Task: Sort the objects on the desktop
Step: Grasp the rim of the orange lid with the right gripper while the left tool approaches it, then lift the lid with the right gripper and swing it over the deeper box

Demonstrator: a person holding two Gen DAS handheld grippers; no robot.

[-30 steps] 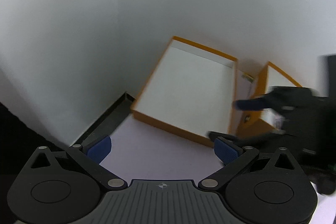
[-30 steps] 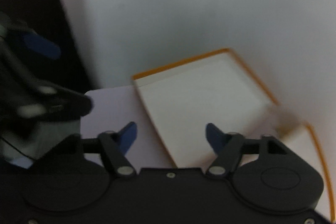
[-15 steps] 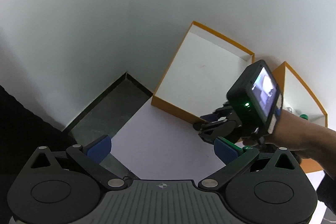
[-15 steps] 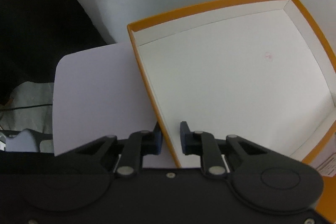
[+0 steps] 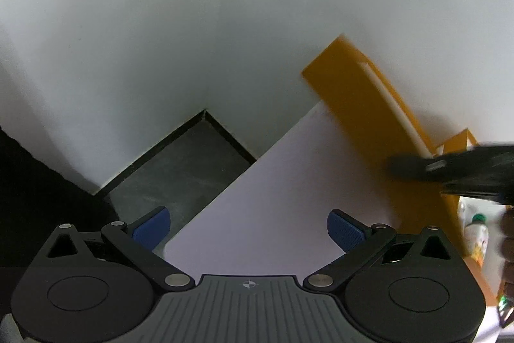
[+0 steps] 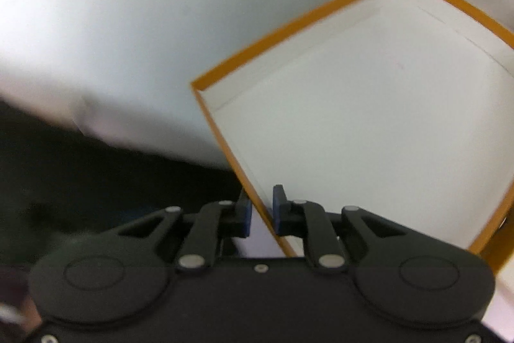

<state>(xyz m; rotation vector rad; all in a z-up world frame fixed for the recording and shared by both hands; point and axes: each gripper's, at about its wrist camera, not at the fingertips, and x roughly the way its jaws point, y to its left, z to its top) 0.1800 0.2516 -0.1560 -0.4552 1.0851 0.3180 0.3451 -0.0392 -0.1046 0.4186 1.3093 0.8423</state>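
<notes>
My right gripper (image 6: 260,209) is shut on the near wall of an orange box lid (image 6: 363,130) with a white inside, and holds it tilted up off the table. In the left wrist view the same orange box lid (image 5: 359,105) stands on edge at the right, with the right gripper's dark body (image 5: 456,169) blurred beside it. My left gripper (image 5: 247,224) is open and empty above the white table (image 5: 282,195).
A second orange box (image 5: 459,143) lies behind the lifted lid. A small bottle with a green cap (image 5: 475,233) lies at the far right. The table's left edge drops to a dark floor (image 5: 183,169) by the white walls.
The right gripper closed on the orange lid's wall and lifted it, tilting it onto its edge. The left gripper swung left, staying open.
</notes>
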